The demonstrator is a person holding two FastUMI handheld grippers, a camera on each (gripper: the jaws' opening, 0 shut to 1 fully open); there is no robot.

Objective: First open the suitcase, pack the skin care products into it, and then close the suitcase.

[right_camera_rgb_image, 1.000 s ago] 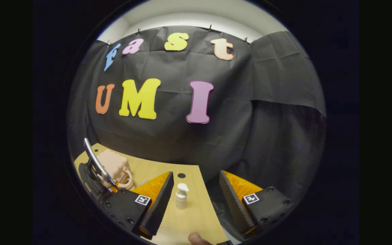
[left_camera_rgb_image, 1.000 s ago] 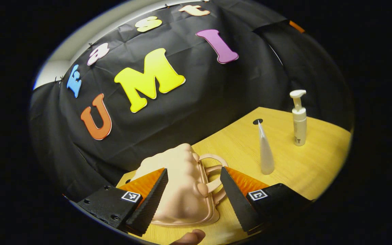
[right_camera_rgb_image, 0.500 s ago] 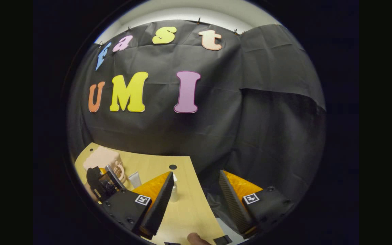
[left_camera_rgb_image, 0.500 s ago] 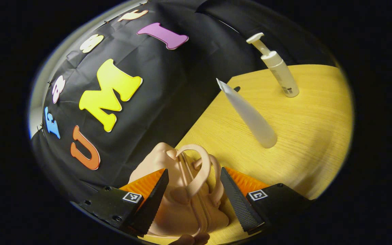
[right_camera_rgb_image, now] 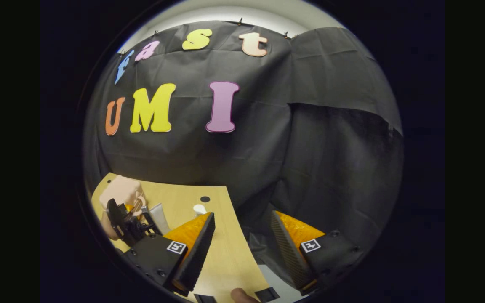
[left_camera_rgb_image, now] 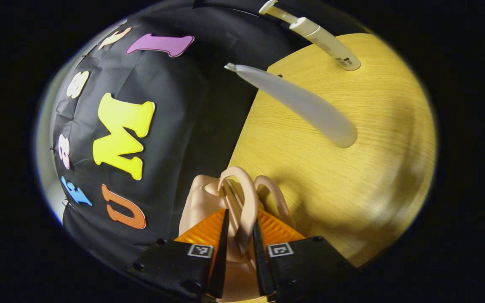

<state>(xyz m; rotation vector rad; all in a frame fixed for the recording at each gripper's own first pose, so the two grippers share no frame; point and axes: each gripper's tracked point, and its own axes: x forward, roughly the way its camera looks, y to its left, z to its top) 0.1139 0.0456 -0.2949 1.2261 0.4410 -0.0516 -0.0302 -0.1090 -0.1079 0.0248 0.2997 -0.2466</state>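
Note:
A small peach-pink suitcase [left_camera_rgb_image: 202, 202] lies at the left end of the wooden table [left_camera_rgb_image: 352, 168], its two loop handles toward me. My left gripper [left_camera_rgb_image: 239, 248] is shut on the nearer handle [left_camera_rgb_image: 246, 202]. A frosted white tube [left_camera_rgb_image: 301, 105] stands on its cap to the right, and a white pump bottle [left_camera_rgb_image: 331, 46] stands farther off. In the right gripper view, my right gripper [right_camera_rgb_image: 240, 240] is open over the table's right edge with nothing between its fingers. That view also has the suitcase [right_camera_rgb_image: 118, 191], the left gripper [right_camera_rgb_image: 126, 221], the tube [right_camera_rgb_image: 158, 216] and the pump head [right_camera_rgb_image: 199, 209].
A round dark hole [right_camera_rgb_image: 205, 199] sits in the tabletop near the back edge. The black cloth wall hangs close behind the table. A fingertip [right_camera_rgb_image: 240, 296] of the person's hand shows at the bottom of the right gripper view.
My left gripper rolled to the side, moved onto the suitcase handle and went from open to shut on it. The right gripper drifted slightly and stayed open.

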